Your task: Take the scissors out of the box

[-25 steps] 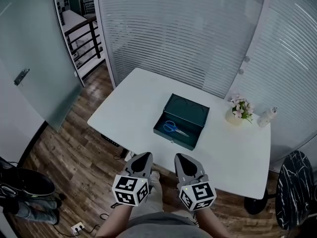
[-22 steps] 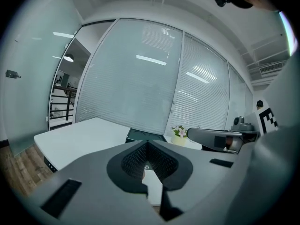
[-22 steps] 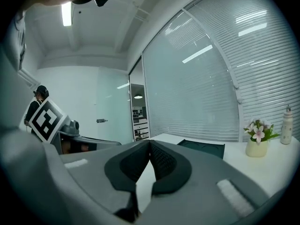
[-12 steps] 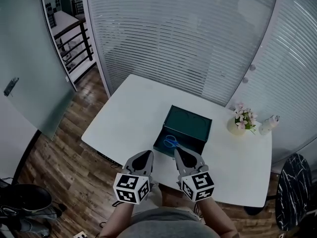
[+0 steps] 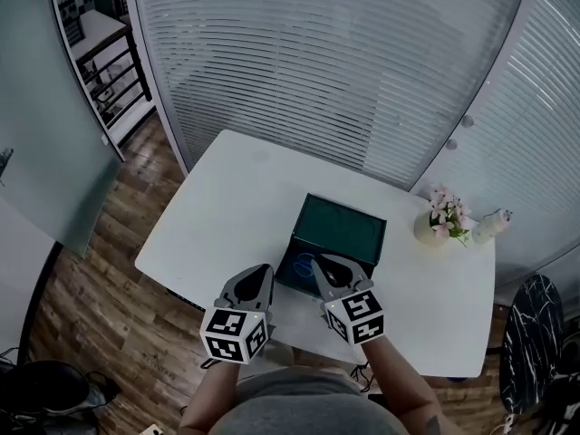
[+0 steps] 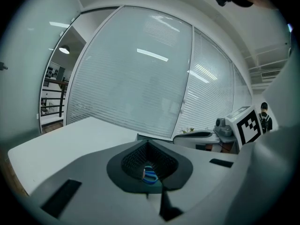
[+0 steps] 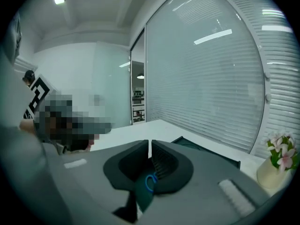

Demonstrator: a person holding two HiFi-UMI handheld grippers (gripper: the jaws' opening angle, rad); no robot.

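An open dark green box (image 5: 346, 234) lies in the middle of the white table (image 5: 227, 207). Blue-handled scissors (image 5: 302, 265) rest at the box's near left end, partly hidden behind my right gripper (image 5: 319, 260). Its tips hang over the box's near wall; its jaws are opening, a thin slit shows between them, and nothing is in it. My left gripper (image 5: 265, 270) is shut and empty, just left of the box over the table's near edge. Each gripper view shows the scissors' blue loop below the tips: left (image 6: 150, 175), right (image 7: 150, 182).
A pale vase with pink flowers (image 5: 435, 220) and a small white bottle (image 5: 494, 225) stand at the table's right end. A frosted glass wall runs behind the table. A black chair (image 5: 536, 333) stands on the wood floor at the right.
Both grippers have moved forward from in front of the table to its near edge. The right tips now reach the box's near wall, and the scissors are partly covered.
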